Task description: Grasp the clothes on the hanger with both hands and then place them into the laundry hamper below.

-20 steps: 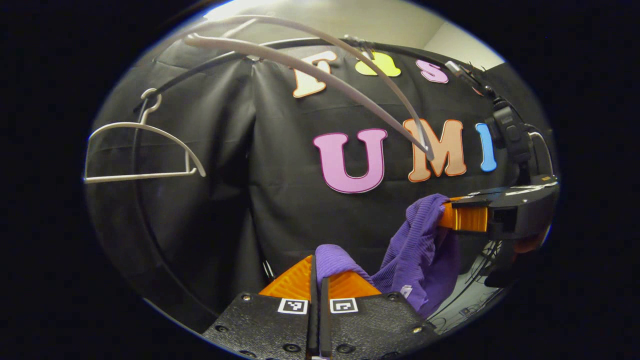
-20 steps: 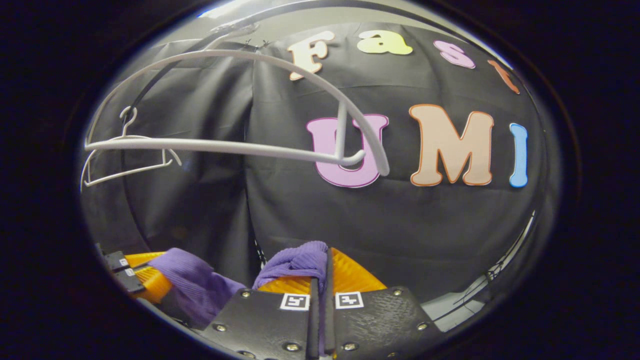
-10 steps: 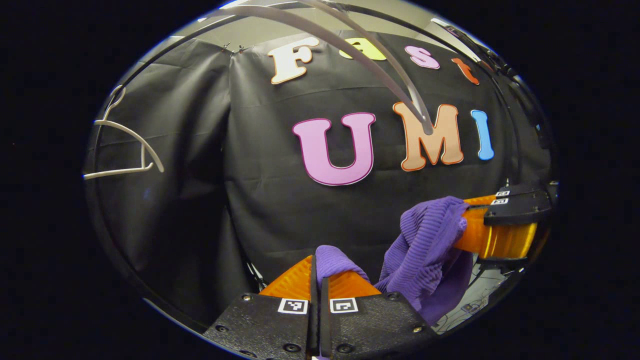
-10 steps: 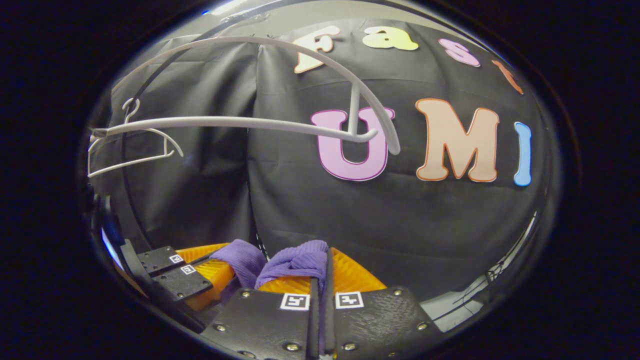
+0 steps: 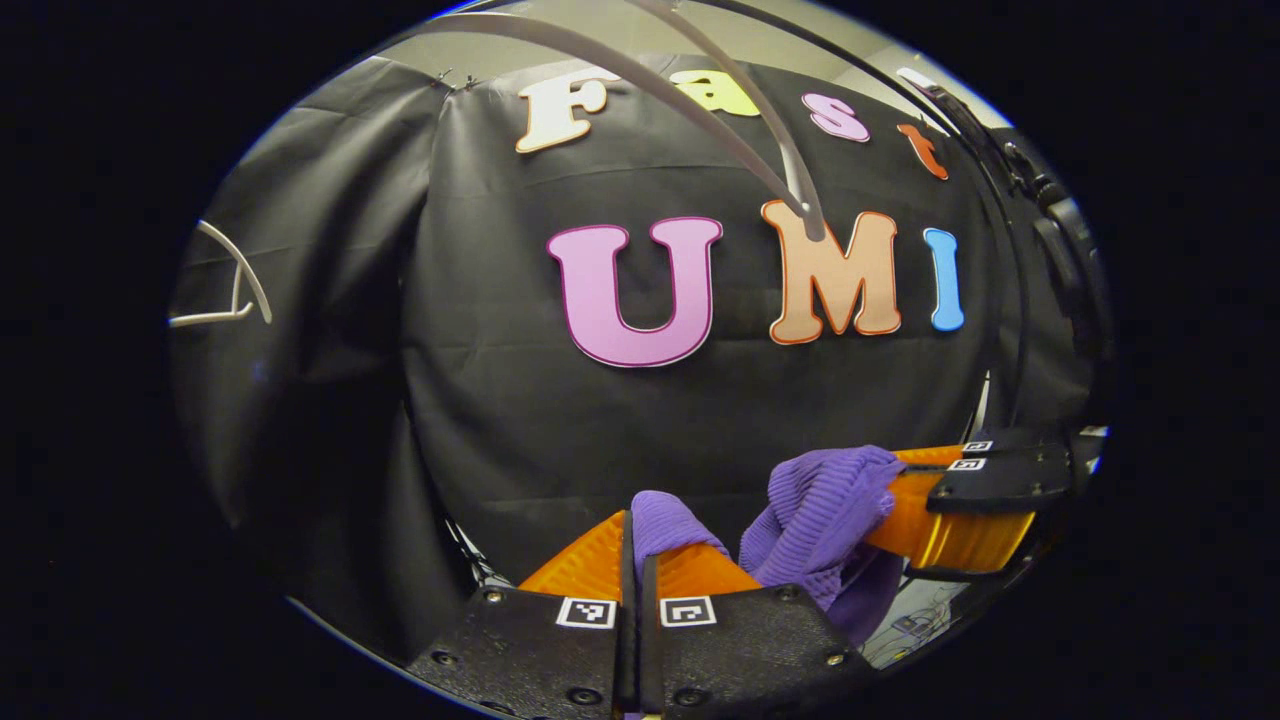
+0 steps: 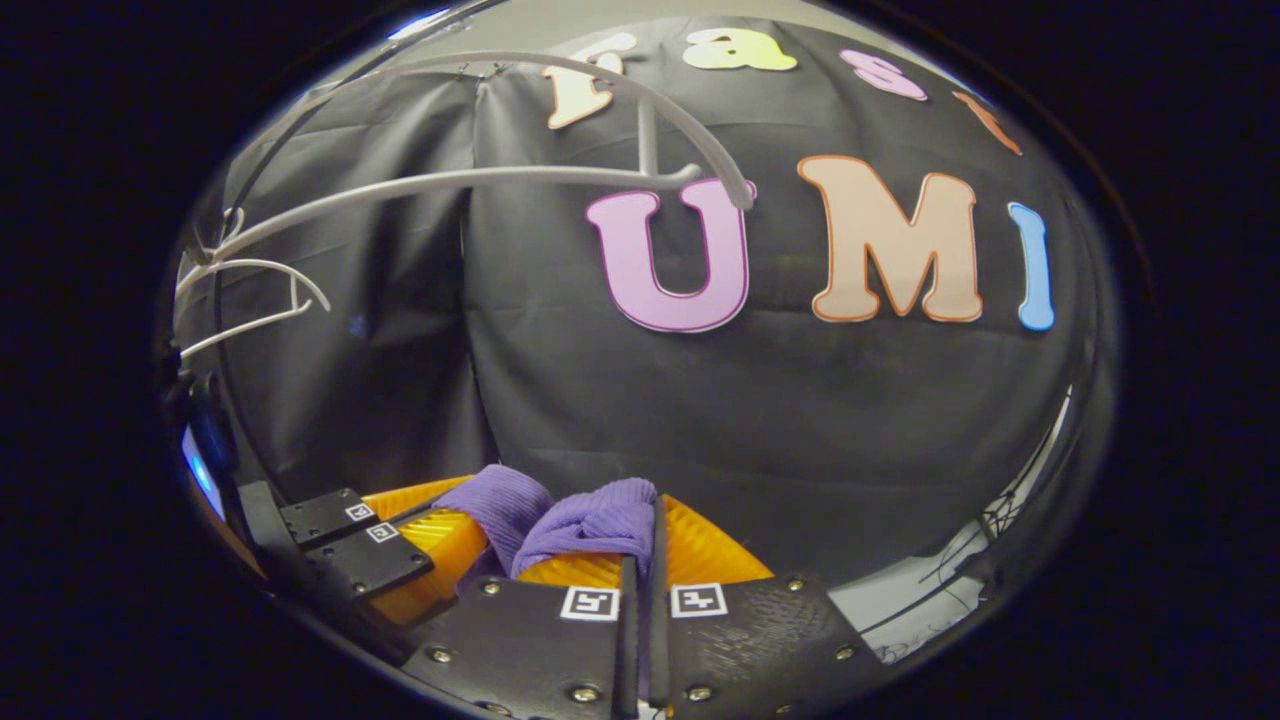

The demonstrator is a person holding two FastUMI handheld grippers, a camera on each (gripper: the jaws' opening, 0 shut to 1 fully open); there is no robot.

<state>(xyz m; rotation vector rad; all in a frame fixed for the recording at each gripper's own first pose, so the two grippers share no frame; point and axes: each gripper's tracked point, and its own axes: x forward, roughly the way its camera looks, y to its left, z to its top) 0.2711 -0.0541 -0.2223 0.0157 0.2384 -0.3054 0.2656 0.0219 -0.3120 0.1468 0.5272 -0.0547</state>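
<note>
Centrally, at the bottom of the left gripper view, the left gripper [image 5: 636, 545] stands with both fingers pressed together on a fold of the purple knitted garment [image 5: 815, 510], which bulges above the fingertips. To its right, the right gripper [image 5: 900, 500] pinches another bunch of the same garment, and the cloth sags between the two grippers. Above, a bare white hanger [image 5: 690, 100] arcs across the top, free of the garment; a second white hanger [image 5: 235, 290] hangs at the far left before the black cloth wall [image 5: 480, 420].

Likewise, in the right gripper view, the right gripper [image 6: 640, 545] is clamped on a purple fold [image 6: 600, 520], with the left gripper [image 6: 455, 520] just beside it at lower left, also gripping cloth. The bare hanger [image 6: 480, 180] lies well above both grippers, and the second hanger [image 6: 255, 300] shows at the left edge.
</note>
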